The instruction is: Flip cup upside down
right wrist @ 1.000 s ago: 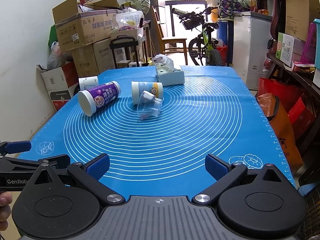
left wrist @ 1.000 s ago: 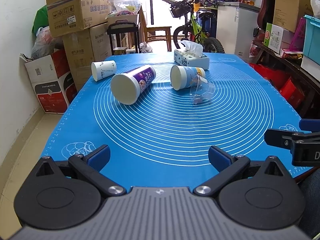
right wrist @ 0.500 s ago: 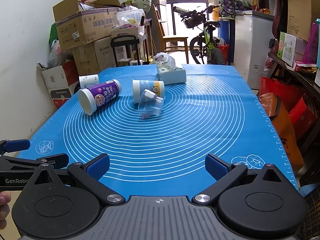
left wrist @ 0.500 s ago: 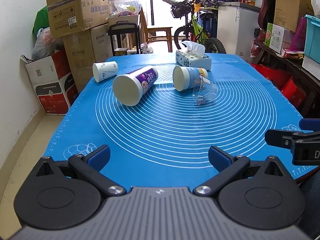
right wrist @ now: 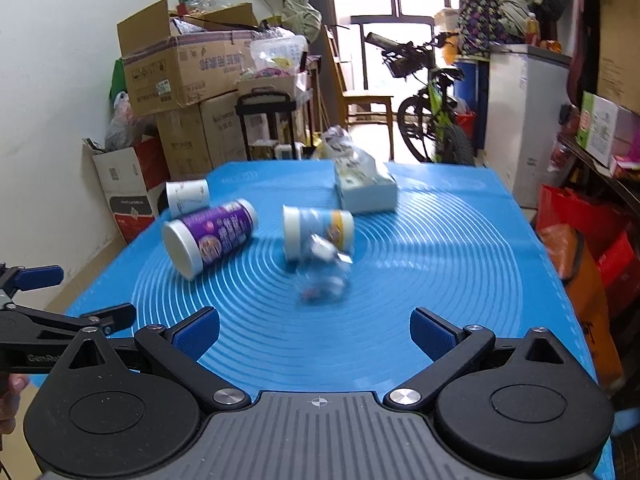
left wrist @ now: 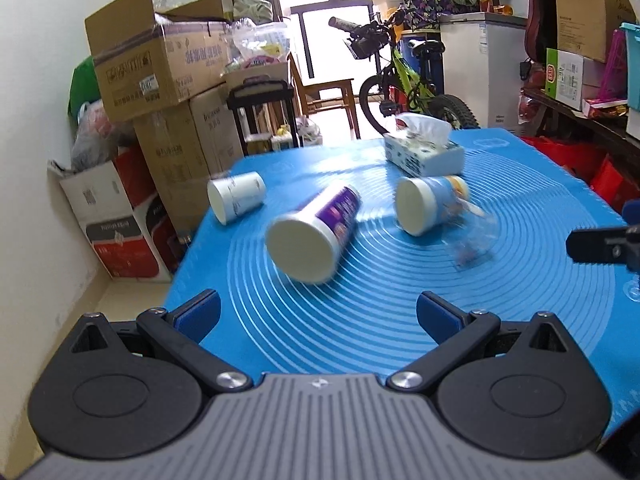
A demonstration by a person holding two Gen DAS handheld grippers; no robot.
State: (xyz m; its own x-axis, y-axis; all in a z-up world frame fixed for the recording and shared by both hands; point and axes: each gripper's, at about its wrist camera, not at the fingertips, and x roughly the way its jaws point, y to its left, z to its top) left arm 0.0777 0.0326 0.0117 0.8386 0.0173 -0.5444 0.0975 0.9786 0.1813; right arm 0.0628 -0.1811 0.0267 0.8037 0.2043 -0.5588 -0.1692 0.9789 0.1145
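Observation:
Several cups lie on their sides on the blue mat (left wrist: 360, 320). A purple-labelled cup (left wrist: 312, 236) lies nearest my left gripper (left wrist: 318, 314), which is open and empty just short of it. A blue-and-yellow cup (left wrist: 428, 204), a clear plastic cup (left wrist: 472, 240) and a small white paper cup (left wrist: 236, 200) lie beyond. In the right wrist view my right gripper (right wrist: 316, 330) is open and empty, facing the clear cup (right wrist: 322, 276), with the blue-and-yellow cup (right wrist: 318, 230), purple cup (right wrist: 210, 238) and white cup (right wrist: 188, 196) behind.
A tissue box (left wrist: 424, 154) stands at the mat's far end, also in the right wrist view (right wrist: 364, 188). Cardboard boxes (left wrist: 160, 68) stack by the left wall. A bicycle (left wrist: 408, 80) and a white cabinet (left wrist: 484, 68) stand behind. Red bags (right wrist: 592, 248) sit right of the table.
Both grippers have moved forward over the mat toward the cups, which now look larger and closer. Both stay open. The cups have not moved.

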